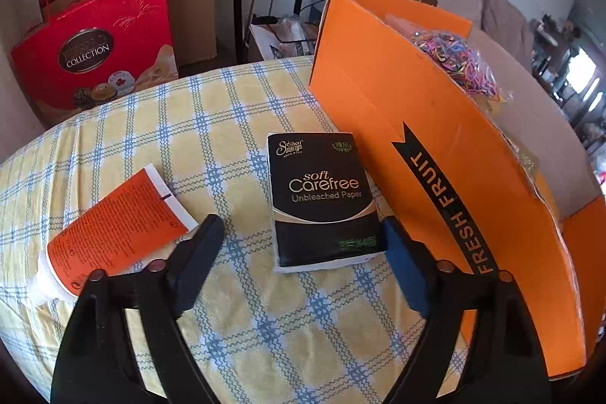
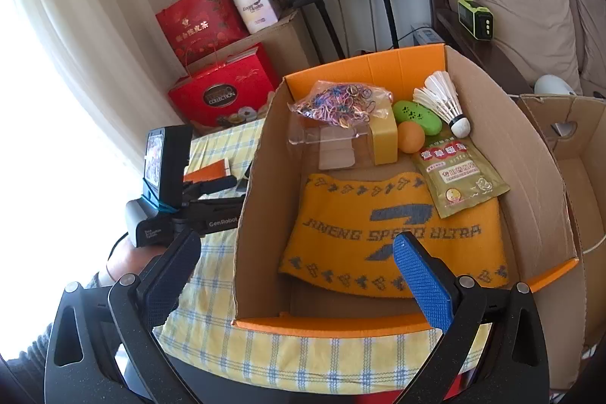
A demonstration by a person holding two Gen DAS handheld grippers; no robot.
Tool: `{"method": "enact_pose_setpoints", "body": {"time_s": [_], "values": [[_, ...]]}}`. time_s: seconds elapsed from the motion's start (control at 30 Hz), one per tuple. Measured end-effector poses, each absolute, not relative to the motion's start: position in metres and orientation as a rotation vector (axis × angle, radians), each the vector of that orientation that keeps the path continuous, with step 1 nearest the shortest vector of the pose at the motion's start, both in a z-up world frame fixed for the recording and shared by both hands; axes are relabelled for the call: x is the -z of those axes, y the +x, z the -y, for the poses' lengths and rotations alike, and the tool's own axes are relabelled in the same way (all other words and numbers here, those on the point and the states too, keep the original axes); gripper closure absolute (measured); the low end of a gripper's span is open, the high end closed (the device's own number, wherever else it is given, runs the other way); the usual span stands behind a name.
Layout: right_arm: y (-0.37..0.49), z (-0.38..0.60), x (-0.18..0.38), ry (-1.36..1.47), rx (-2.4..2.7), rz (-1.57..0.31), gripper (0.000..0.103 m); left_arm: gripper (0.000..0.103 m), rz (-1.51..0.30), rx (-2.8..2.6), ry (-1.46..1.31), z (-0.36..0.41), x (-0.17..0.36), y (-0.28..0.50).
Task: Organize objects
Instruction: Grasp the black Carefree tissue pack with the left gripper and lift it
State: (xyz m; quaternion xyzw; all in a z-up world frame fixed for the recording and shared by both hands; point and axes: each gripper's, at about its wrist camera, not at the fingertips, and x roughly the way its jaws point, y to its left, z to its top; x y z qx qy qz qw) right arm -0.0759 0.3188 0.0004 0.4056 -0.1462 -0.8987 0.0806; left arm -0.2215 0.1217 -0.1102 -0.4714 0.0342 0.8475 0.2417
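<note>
A worktop [image 1: 125, 124] covered in a yellow cloth with blue checks holds an orange cardboard box [image 1: 428, 154] printed "FRESH FRUIT". Just beside the box's outer wall lies a black tissue pack [image 1: 322, 199], flat, label up. Further left lies an orange tube [image 1: 113, 222], on its side, well apart from the pack.

The left hand-held gripper [image 1: 303, 237] hovers over the pack, jaws wide apart. The pack's near end sits between the blue pads, which do not press on it. It holds nothing.

The right hand-held gripper [image 2: 299, 275] hangs at the box's near left corner, jaws wide apart and empty; one pad is outside the box wall, the other over the inside.

Seen from the right wrist, the box contains an orange towel [image 2: 390, 233], a bag of coloured rubber bands [image 2: 337, 105], a shuttlecock [image 2: 443, 101], a green case [image 2: 416, 116], an orange ball [image 2: 411, 137], a yellow block [image 2: 384, 139] and a gold packet [image 2: 458, 177]. Red gift boxes [image 2: 223, 93] stand behind the worktop.
</note>
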Motion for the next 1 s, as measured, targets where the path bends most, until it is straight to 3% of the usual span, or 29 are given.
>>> {"method": "enact_pose_setpoints", "body": {"time_s": [0.07,0.1,0.23,0.33,0.43,0.53,1.0], "values": [[-0.075,-0.318,0.0,1.207,2.679,0.445,0.001,0.048,-0.089,-2.304,-1.289,-0.12,0.108,-0.221],[-0.075,-0.317,0.0,1.205,2.678,0.447,0.001,0.052,-0.087,-2.293,-1.295,-0.119,0.108,-0.222],[-0.074,-0.314,0.001,1.208,2.673,0.447,0.001,0.049,-0.128,-2.274,-1.292,-0.123,0.104,-0.223],[-0.074,-0.315,0.001,1.204,2.672,0.461,0.001,0.035,-0.163,-2.28,-1.288,-0.131,0.101,-0.228],[-0.074,-0.316,0.002,1.205,2.672,0.467,0.001,0.038,-0.176,-2.268,-1.321,-0.139,0.103,-0.235],[-0.073,-0.317,0.002,1.204,2.67,0.475,0.001,0.053,-0.176,-2.272,-1.32,-0.142,0.106,-0.238],[-0.064,-0.308,-0.005,1.158,2.689,0.461,0.001,0.054,-0.007,-2.386,-1.221,-0.071,0.067,-0.177]]}}
